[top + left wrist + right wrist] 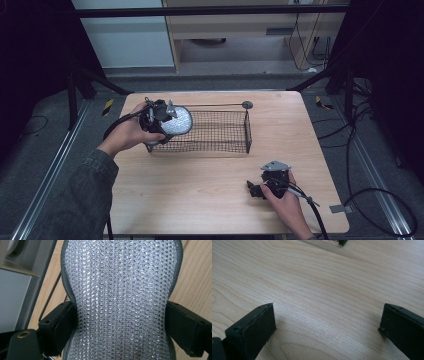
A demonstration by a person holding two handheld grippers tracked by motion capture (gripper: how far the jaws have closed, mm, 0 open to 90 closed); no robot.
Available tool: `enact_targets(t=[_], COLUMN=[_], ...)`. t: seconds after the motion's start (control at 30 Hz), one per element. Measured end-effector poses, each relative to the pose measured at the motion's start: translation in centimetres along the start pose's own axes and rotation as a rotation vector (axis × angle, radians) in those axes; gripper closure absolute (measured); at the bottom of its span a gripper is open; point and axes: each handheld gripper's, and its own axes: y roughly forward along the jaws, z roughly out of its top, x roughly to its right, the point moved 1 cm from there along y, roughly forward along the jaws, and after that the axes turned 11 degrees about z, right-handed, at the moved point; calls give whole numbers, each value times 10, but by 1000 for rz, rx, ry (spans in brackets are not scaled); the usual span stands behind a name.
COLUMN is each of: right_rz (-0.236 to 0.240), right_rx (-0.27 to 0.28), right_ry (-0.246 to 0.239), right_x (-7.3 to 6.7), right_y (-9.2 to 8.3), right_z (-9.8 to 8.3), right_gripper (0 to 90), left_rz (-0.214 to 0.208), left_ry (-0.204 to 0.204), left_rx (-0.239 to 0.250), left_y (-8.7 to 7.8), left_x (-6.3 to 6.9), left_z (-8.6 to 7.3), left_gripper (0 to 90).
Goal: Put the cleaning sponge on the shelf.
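A silvery mesh scrubbing sponge (178, 120) with a grey edge hangs over the left end of a black wire basket (220, 131). My left gripper (161, 118) is shut on it. In the left gripper view the sponge (120, 297) is pinched to a waist between the two black jaws. Near the table's front right, my right gripper (254, 189) rests low over the wood, pointing left. Its jaws stand wide apart in the right gripper view, with bare tabletop (324, 302) between them.
The light wooden table (200, 200) ends at all four sides within the high view. The basket's long handle (247, 105) lies along its far side. Metal floor rails and loose cables run beside the table.
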Motion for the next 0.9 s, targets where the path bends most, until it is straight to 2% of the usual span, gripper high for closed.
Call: enact_targets(t=[0.37,0.67,0.9], right_rz=[0,-1,-1], right_rx=[1,2,1], right_ry=[1,2,2], right_x=[0,0,0], right_y=[0,0,0], right_z=[0,0,0], right_gripper=[4,4,4], left_rz=[-1,-2,-11], left_ry=[14,25,36], left_rx=[12,19,4], left_y=[15,22,31], left_x=[-2,-6,-5], left_z=[10,9,9], left_gripper=[128,136,137])
